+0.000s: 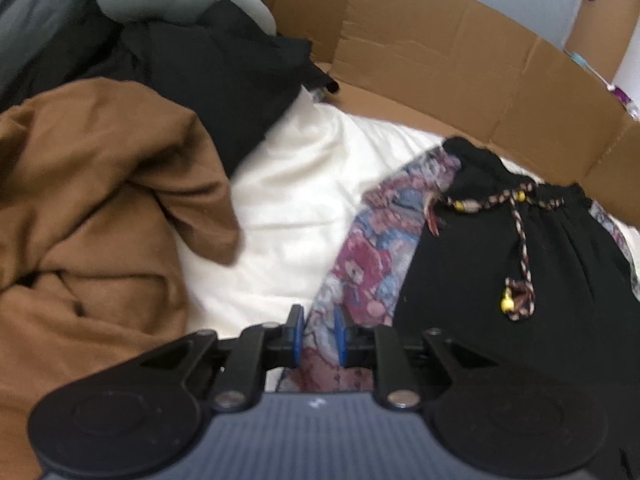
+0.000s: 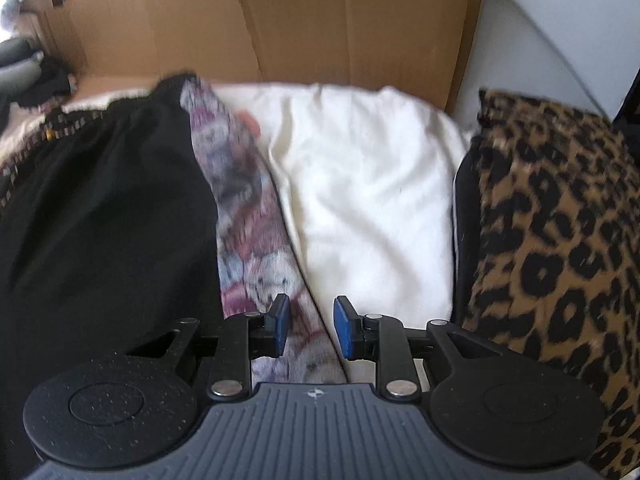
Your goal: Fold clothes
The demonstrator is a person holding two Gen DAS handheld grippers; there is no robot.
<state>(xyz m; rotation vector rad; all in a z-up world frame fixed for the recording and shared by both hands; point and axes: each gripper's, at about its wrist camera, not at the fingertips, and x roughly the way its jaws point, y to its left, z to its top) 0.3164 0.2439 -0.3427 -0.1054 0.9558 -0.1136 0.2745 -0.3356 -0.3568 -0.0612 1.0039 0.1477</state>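
Observation:
A black garment (image 1: 500,260) with floral side panels (image 1: 360,264) and a braided drawstring (image 1: 520,232) lies flat on a white cover (image 1: 288,200). My left gripper (image 1: 319,334) hovers at its left floral edge. The jaws stand slightly apart with the floral cloth between the blue pads, and I see no pinch. The right wrist view shows the same black garment (image 2: 100,220) and its right floral edge (image 2: 244,208). My right gripper (image 2: 310,326) is open over that edge, with floral cloth and white cover (image 2: 372,200) showing in the gap.
A crumpled brown garment (image 1: 100,180) and black clothes (image 1: 224,68) are heaped at the left. Cardboard walls (image 1: 440,64) (image 2: 280,20) stand behind the bed. A leopard-print cloth (image 2: 560,220) lies on a dark item at the right.

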